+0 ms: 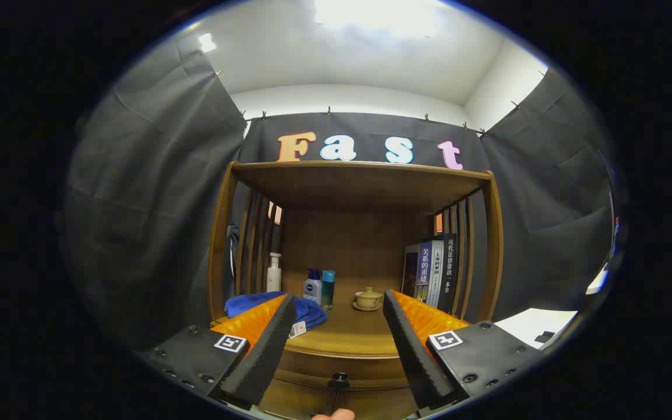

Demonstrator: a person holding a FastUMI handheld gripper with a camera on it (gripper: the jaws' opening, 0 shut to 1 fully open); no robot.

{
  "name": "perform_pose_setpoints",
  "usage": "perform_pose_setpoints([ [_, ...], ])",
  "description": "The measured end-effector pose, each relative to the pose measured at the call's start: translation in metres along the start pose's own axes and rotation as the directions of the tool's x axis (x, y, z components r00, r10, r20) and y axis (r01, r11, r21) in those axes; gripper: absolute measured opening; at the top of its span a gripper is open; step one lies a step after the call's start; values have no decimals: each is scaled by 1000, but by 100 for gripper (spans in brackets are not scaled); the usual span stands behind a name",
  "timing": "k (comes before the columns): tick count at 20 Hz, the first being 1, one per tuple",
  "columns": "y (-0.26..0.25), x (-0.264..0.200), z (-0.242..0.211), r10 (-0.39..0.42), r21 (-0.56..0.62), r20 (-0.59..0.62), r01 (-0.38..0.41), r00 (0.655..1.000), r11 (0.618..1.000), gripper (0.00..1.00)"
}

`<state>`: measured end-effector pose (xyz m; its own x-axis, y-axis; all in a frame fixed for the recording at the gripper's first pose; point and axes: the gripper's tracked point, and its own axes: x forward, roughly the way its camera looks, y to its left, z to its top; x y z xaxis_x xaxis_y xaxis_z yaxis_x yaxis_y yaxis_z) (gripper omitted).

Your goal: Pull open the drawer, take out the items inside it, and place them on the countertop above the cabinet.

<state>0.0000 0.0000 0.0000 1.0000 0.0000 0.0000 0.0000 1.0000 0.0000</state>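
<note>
Drawer [336, 373] stayed shut, nothing removed; tongs [336, 326] gaped empty, its knob [339, 382] at six o'clock below them.

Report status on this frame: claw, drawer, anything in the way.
Claw open, holding nothing. Drawer knob between the fingers, drawer shut. Blue cloth on countertop, not blocking.

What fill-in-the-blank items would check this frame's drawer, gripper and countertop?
1. The gripper has its fingers ____, with nothing between them.
2. The drawer under the countertop is ____.
3. The drawer knob lies ____ the two fingers.
4. The books stand upright beside the shelf's ____ slats.

Missing words: open; closed; between; right
</note>
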Motion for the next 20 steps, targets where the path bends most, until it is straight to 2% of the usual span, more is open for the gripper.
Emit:
perform_pose_setpoints([
  [20,2,-3,-1,14,1,-5,-14,1000,1000,98],
])
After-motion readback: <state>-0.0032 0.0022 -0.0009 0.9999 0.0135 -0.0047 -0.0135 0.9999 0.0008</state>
